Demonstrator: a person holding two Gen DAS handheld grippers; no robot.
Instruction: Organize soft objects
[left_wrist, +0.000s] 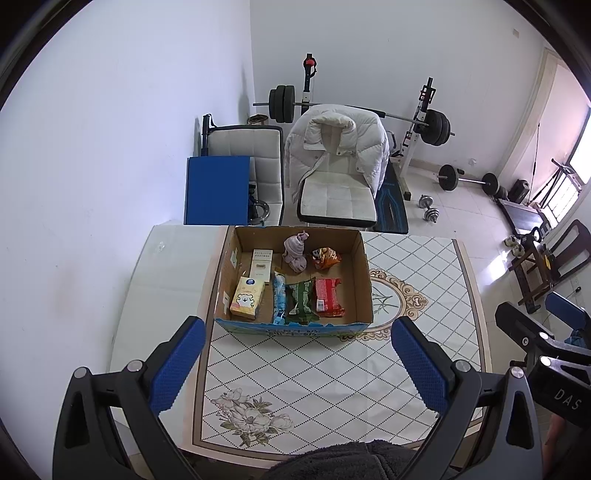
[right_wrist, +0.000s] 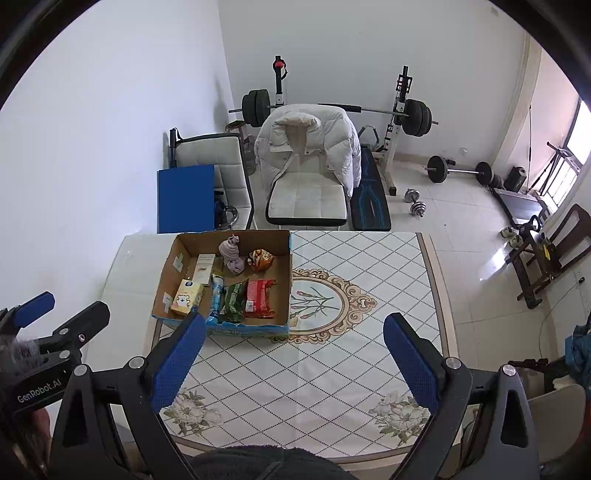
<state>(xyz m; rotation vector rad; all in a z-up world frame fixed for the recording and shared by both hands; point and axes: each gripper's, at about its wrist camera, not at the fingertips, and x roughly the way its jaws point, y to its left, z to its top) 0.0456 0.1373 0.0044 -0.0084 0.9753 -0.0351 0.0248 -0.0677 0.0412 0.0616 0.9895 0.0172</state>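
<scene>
An open cardboard box (left_wrist: 364, 280) (right_wrist: 284, 258) stands on the patterned table. In it lie a purple soft cloth bundle (left_wrist: 294, 252) (right_wrist: 232, 253), an orange snack bag (left_wrist: 325, 257) (right_wrist: 260, 259), a red packet (left_wrist: 328, 297) (right_wrist: 259, 298), a green packet (left_wrist: 301, 302) (right_wrist: 233, 301), a blue packet (left_wrist: 279, 298) (right_wrist: 217, 295), a yellow tissue pack (left_wrist: 247, 298) (right_wrist: 187, 298) and a white carton (left_wrist: 261, 261) (right_wrist: 204, 266). My left gripper (left_wrist: 297, 365) is open and empty, above the table in front of the box. My right gripper (right_wrist: 293, 358) is open and empty, right of the box's front.
The table (left_wrist: 424, 295) (right_wrist: 369, 350) has a floral diamond-pattern cover. Behind it stand a chair with a white puffer jacket (left_wrist: 338, 147) (right_wrist: 308, 144), a second white chair (left_wrist: 255, 155), a blue board (left_wrist: 217, 190) and a barbell rack (left_wrist: 421, 122). Dark fabric (left_wrist: 332, 461) lies at the near edge.
</scene>
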